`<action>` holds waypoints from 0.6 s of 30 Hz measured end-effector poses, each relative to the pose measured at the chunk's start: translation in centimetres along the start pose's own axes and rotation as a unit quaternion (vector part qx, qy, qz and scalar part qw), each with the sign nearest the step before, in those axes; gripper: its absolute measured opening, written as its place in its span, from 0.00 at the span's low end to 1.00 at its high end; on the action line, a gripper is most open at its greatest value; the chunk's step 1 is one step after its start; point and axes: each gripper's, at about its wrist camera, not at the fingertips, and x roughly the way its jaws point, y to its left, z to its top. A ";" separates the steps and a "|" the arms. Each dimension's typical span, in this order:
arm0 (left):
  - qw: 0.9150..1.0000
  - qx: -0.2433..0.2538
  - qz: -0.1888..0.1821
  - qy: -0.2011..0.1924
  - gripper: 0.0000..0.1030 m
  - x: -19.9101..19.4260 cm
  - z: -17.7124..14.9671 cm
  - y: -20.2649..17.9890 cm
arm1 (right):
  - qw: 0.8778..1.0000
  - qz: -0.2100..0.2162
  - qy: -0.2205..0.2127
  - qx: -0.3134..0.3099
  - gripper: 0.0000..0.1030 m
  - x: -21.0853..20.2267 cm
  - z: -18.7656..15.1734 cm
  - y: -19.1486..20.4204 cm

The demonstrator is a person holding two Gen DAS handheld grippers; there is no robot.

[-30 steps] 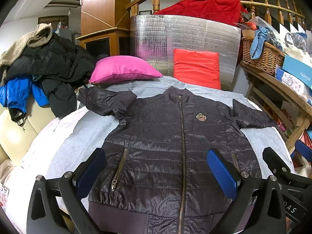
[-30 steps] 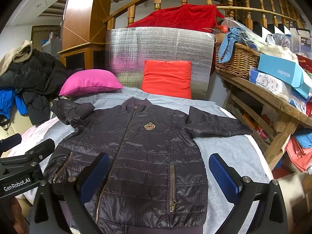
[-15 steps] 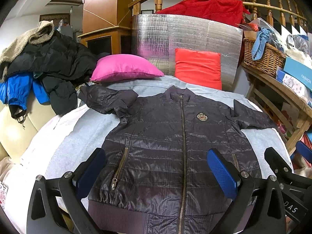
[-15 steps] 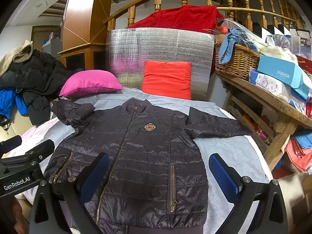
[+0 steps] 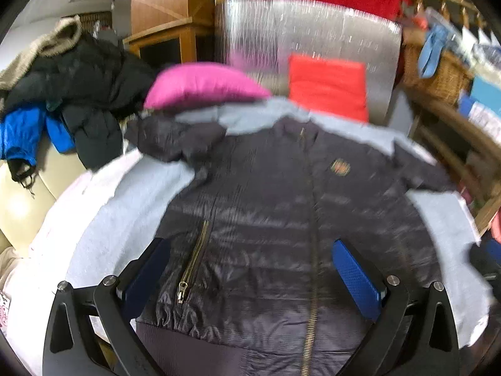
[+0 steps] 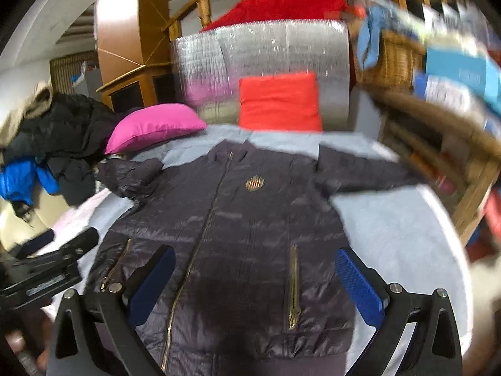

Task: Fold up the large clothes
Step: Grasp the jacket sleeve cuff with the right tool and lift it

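The dark quilted zip-front jacket (image 5: pixel 281 235) is spread flat, front up, on the grey-covered bed (image 6: pixel 391 235), collar at the far end and both sleeves out. The left gripper (image 5: pixel 250 275) and right gripper (image 6: pixel 255 282) are held over the near hem, fingers wide apart and empty. A sleeve is best taken at its cuff and laid across the chest without dragging the body.

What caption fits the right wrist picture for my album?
Open right gripper above a dark quilted jacket spread flat on a grey blanket.

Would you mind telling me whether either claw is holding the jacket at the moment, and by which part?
Nothing is held: the left claw and right claw are both open above the jacket.
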 end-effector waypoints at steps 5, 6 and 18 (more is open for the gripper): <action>0.998 0.031 0.023 0.053 1.00 5.5 -0.6 -0.5 | 0.994 0.027 0.046 0.095 1.00 3.3 -1.4 -8.0; 0.997 0.045 0.032 0.057 1.00 6.0 -0.4 -0.6 | 0.990 0.034 0.052 0.125 1.00 4.1 -1.5 -10.1; 0.997 0.041 0.029 0.061 1.00 15.7 1.7 -3.4 | 0.885 0.091 0.011 0.456 0.90 15.1 3.2 -35.1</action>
